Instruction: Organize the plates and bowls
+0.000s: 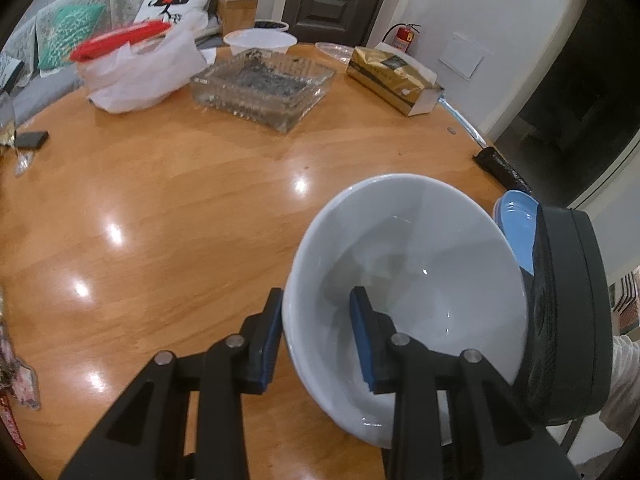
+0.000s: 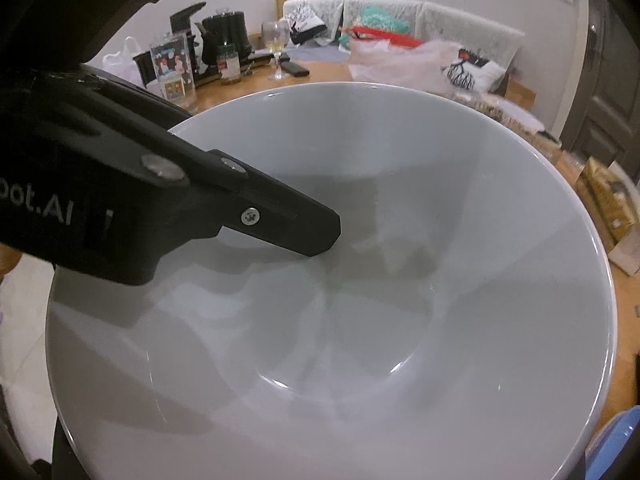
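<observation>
A white bowl (image 1: pixel 412 264) is tilted above the wooden table (image 1: pixel 180 220). My left gripper (image 1: pixel 316 340) is shut on its near rim, one pad outside and one pad inside the wall. The bowl fills the right wrist view (image 2: pixel 360 320), where the left gripper's inner finger (image 2: pixel 296 228) reaches into it. A blue plate (image 1: pixel 516 224) sits behind the bowl at the table's right edge, partly hidden by the black body of the right gripper (image 1: pixel 560 320). A blue edge (image 2: pixel 616 440) shows at the lower right. The right gripper's fingers are not visible.
A glass tray (image 1: pixel 264 84) stands at the back middle, with a white plastic bag and red lid (image 1: pixel 136 68) to its left. A gold box (image 1: pixel 392 76) lies at the back right, a white basin (image 1: pixel 260 40) behind the tray. A phone (image 1: pixel 32 140) lies at the left.
</observation>
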A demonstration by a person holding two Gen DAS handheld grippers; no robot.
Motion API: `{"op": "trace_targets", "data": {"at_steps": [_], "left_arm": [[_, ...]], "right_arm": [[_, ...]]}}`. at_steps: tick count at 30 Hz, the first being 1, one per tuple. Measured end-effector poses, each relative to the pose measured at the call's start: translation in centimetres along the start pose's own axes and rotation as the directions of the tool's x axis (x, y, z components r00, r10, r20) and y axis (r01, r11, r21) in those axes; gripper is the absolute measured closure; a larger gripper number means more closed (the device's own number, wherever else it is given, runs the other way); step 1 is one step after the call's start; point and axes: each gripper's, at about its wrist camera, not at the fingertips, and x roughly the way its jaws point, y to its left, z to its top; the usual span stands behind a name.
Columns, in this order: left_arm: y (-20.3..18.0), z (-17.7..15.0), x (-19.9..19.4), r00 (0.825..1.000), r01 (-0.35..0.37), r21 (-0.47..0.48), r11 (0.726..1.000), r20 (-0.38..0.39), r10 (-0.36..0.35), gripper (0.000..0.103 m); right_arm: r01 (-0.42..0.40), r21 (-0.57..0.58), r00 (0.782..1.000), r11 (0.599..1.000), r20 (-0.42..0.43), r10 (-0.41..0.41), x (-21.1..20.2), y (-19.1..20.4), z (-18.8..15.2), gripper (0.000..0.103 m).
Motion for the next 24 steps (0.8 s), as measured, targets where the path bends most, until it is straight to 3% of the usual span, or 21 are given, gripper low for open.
{"op": "trace_targets", "data": {"at_steps": [15, 24], "left_arm": [[-6.5, 2.0, -4.6, 0.997, -0.027, 0.082, 0.996, 0.074, 0.021, 0.074], [-10.8, 3.2, -4.8, 0.996, -0.026, 0.133, 0.991, 0.084, 0.015, 0.074]], "right_arm": [[0.067, 0.03, 0.994, 0.997, 0.087, -0.07, -7.3, -1.2, 0.1, 0.001], [0.102, 0.07, 0.988, 0.992, 0.113, -0.109, -10.5, -3.2, -1.3, 0.001]]}}
